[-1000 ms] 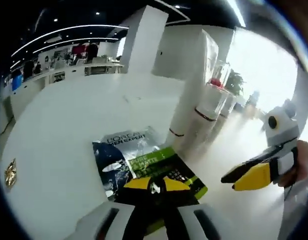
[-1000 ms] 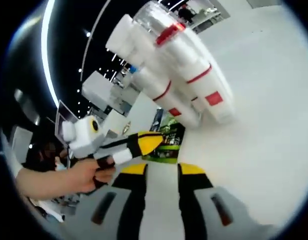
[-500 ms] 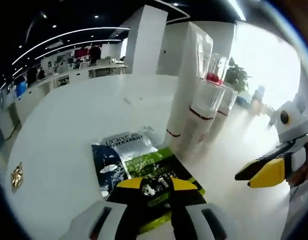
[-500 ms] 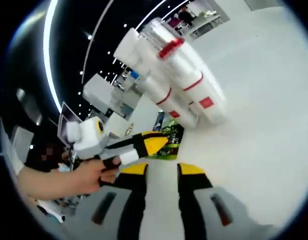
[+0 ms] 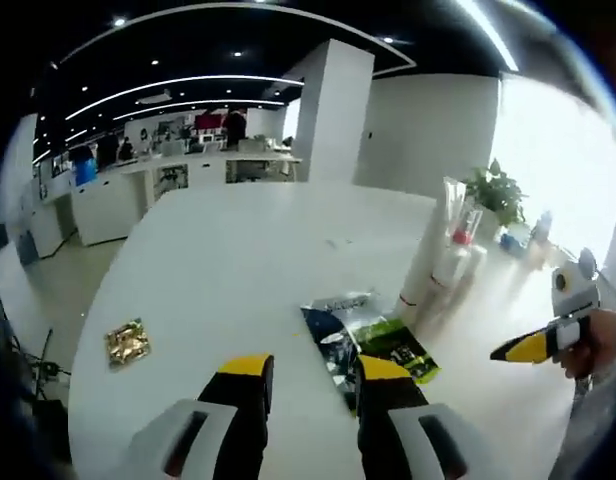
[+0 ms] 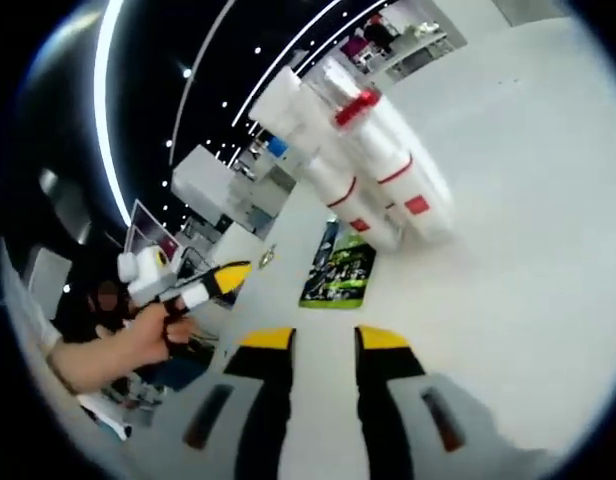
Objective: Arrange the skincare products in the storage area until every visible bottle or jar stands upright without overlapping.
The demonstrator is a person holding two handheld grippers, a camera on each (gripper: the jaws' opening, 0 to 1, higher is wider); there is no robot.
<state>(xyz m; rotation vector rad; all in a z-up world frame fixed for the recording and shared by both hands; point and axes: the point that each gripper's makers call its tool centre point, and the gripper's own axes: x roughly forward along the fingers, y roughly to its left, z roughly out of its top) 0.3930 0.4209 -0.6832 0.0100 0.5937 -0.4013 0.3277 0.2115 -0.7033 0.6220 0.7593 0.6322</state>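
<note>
White tubes (image 6: 373, 165) stand clustered on the table (image 5: 238, 260); both grippers (image 5: 308, 375) (image 6: 323, 345) are released, empty. Reaching for the flat sachet (image 5: 373, 340) could topple them.

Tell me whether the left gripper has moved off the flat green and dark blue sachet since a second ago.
Yes. The left gripper has drawn back from the sachet, which lies flat on the white table beside the white bottles.

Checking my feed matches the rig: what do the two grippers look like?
Both match: the left gripper and right gripper have black jaws with yellow tips on grey-white bodies. Seen from the other's view, each has a white head above a black, yellow-tipped beak, held by a bare hand.
</note>
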